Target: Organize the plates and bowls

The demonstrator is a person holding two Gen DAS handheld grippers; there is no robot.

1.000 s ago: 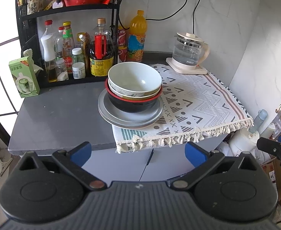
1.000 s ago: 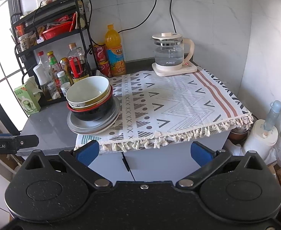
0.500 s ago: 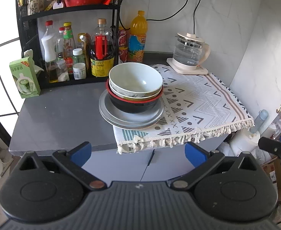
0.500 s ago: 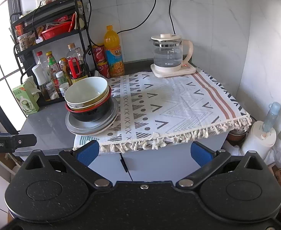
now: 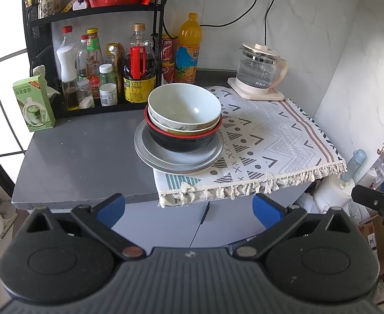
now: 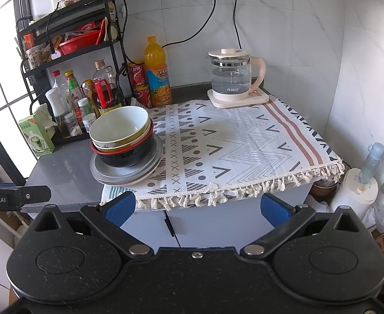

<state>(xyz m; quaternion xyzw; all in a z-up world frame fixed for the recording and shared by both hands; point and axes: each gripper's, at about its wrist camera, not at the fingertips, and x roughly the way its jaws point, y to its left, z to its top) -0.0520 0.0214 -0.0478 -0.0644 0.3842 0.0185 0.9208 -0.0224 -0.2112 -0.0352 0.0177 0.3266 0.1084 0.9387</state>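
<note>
A stack stands at the left edge of the patterned cloth (image 5: 265,141): grey plates (image 5: 165,161) at the bottom, a black bowl with a red rim (image 5: 184,141) on them, and a white bowl (image 5: 184,106) nested on top. The same stack shows in the right wrist view, with the plates (image 6: 129,175) under the white bowl (image 6: 118,125). My left gripper (image 5: 189,208) is open and empty, in front of the counter and short of the stack. My right gripper (image 6: 197,208) is open and empty, also in front of the counter edge.
A black rack (image 5: 92,15) with bottles and jars stands behind the stack. A glass kettle (image 5: 260,70) sits at the back right. A green carton (image 5: 33,103) stands at the left on the grey counter (image 5: 82,157). A paper roll (image 6: 359,193) stands lower right.
Both grippers have drifted slightly; the stack sits a little further right in the left view and further left in the right view. Nothing was grasped or moved.
</note>
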